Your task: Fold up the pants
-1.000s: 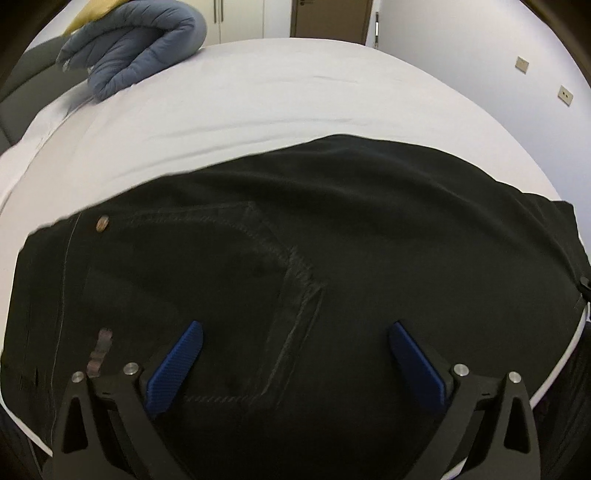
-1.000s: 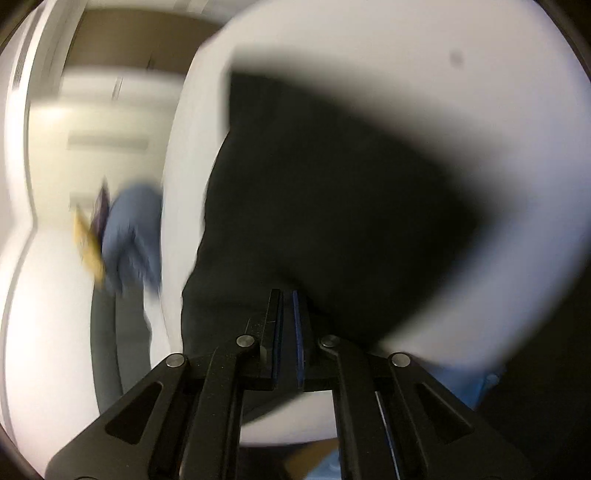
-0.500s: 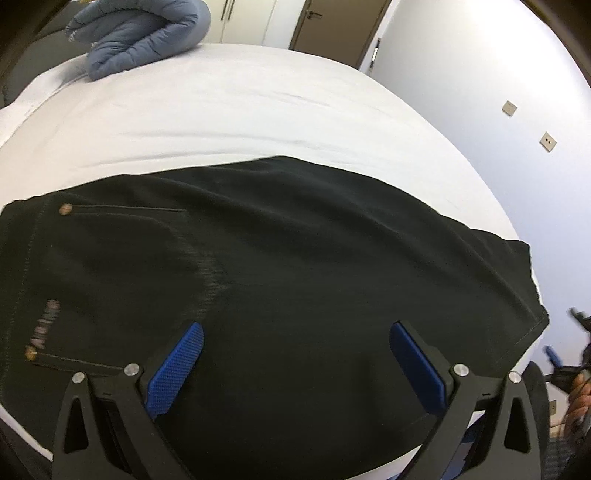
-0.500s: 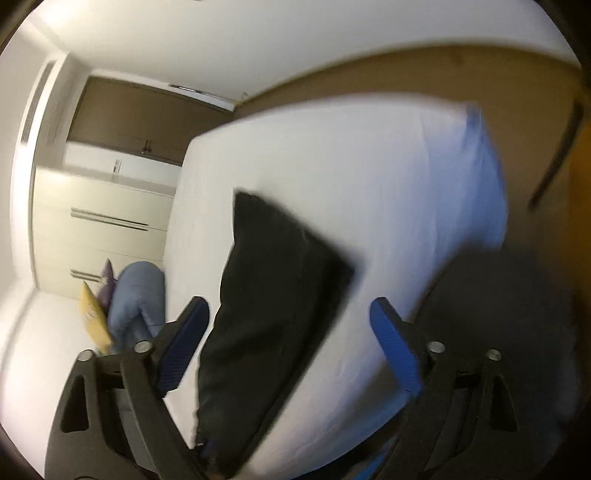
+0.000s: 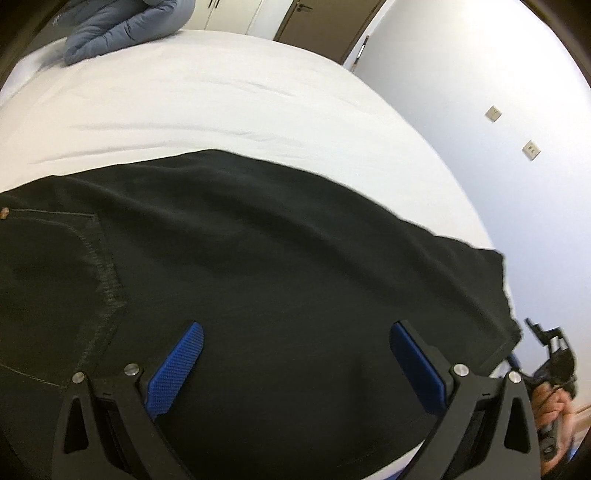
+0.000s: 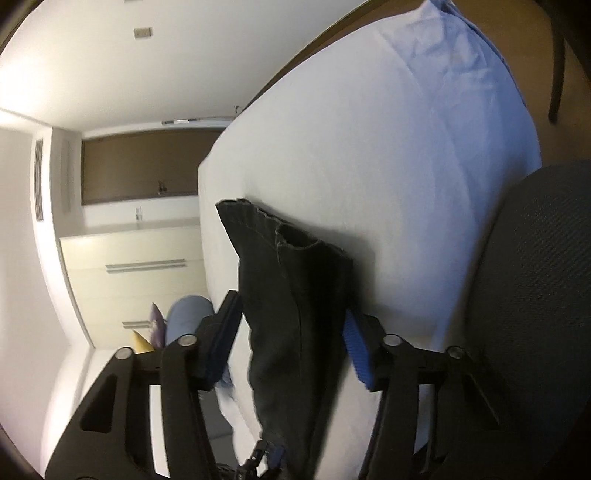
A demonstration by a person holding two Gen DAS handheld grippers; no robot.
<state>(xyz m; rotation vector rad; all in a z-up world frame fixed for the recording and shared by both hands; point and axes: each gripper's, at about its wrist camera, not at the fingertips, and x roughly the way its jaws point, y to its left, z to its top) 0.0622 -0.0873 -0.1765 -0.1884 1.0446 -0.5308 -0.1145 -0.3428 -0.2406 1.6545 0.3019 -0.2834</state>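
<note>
While no writing reads on the black pants, left jaws gape above; right jaws are closing around them.

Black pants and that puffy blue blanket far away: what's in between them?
Only bare white bed sheet lies between the black pants and the puffy blue blanket, seen in the left wrist view.

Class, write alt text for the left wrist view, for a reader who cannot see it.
Black denim pants lie spread flat across a white bed sheet, with the left tool hanging open above them. A folded blue-grey quilt sits at the bed's far corner.
</note>
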